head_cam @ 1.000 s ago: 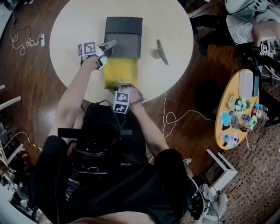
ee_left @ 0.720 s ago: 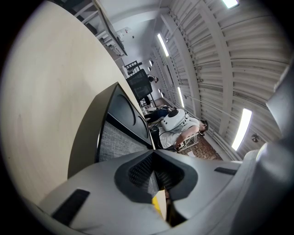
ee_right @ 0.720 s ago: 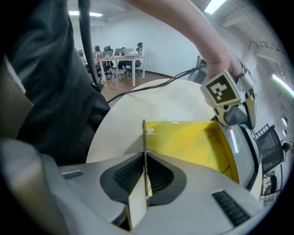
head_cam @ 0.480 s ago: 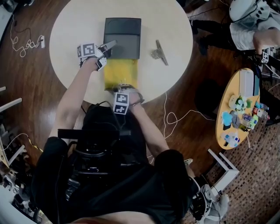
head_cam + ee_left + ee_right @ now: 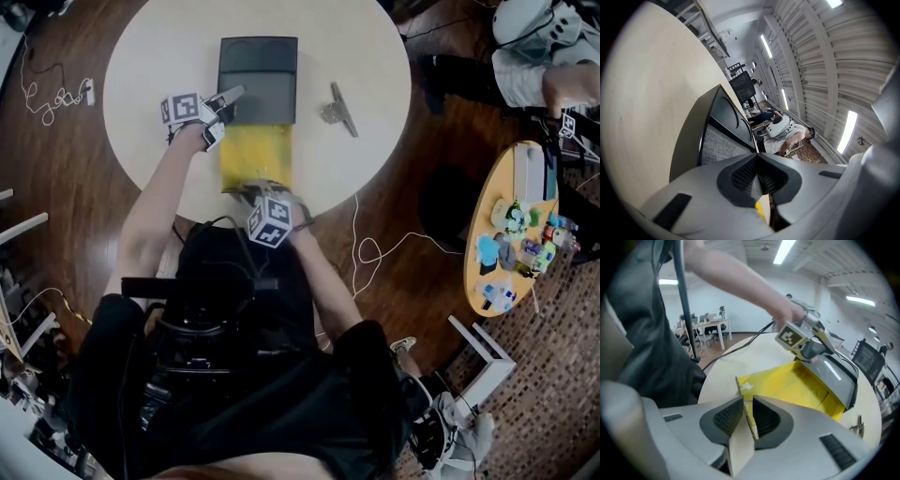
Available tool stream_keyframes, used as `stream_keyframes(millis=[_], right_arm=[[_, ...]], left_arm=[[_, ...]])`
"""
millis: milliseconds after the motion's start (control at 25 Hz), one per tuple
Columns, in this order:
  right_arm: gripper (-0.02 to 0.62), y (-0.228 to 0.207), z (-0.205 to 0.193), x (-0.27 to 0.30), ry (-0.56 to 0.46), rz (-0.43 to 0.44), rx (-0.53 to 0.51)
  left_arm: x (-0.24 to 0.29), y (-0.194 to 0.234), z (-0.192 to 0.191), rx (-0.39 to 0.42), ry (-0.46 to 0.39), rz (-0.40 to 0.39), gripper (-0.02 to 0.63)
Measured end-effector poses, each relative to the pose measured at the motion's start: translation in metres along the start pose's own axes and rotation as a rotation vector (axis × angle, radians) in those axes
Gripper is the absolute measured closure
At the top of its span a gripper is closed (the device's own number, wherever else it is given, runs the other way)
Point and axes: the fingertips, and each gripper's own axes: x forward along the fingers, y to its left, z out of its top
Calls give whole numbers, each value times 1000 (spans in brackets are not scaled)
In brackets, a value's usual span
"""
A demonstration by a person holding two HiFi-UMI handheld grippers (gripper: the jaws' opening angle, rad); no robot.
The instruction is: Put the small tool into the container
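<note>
A dark grey box sleeve (image 5: 258,70) lies on the round cream table (image 5: 159,56), and a bright yellow cardboard tray (image 5: 255,155) sticks out of its near mouth toward the person. The left gripper (image 5: 236,95) reaches in from the sleeve's left side, its jaws pressed together on the sleeve's thin wall just by that mouth. The right gripper (image 5: 255,190) is at the tray's end farthest from the sleeve. Its jaws have just been opening and stand apart, with the tray's tan end flap (image 5: 740,441) upright and loose between them. The small silver metal tool (image 5: 339,110) lies on the bare table just right of the sleeve, apart from it and from both grippers. The left gripper's marker cube (image 5: 183,108) shows black-and-white square patterns
</note>
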Motion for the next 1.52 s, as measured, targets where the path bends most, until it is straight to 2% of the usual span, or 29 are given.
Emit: stream_keyframes(millis=[240, 440, 600, 720, 760, 920, 1160, 1520], right_arm=[[523, -55, -3, -36, -179, -69, 315], [523, -112, -31, -67, -276, -215, 545], [523, -158, -72, -90, -247, -400, 646], [470, -187, -98, -102, -218, -500, 701], [448, -195, -106, -105, -203, -527, 709], [433, -219, -124, -113, -126, -601, 692], [433, -254, -139, -110, 5, -688, 545], [433, -281, -138, -87, 118, -699, 375]], left_arm=[[-2, 2, 2, 3, -11, 9, 603], [-4, 3, 3, 4, -22, 20, 604], [-5, 5, 4, 3, -23, 27, 604], [-4, 5, 5, 7, -28, 28, 603], [-4, 4, 6, 7, -29, 28, 603], [-4, 4, 5, 5, -31, 24, 603], [-4, 6, 4, 5, -36, 33, 604], [-7, 7, 5, -5, -42, 33, 604]])
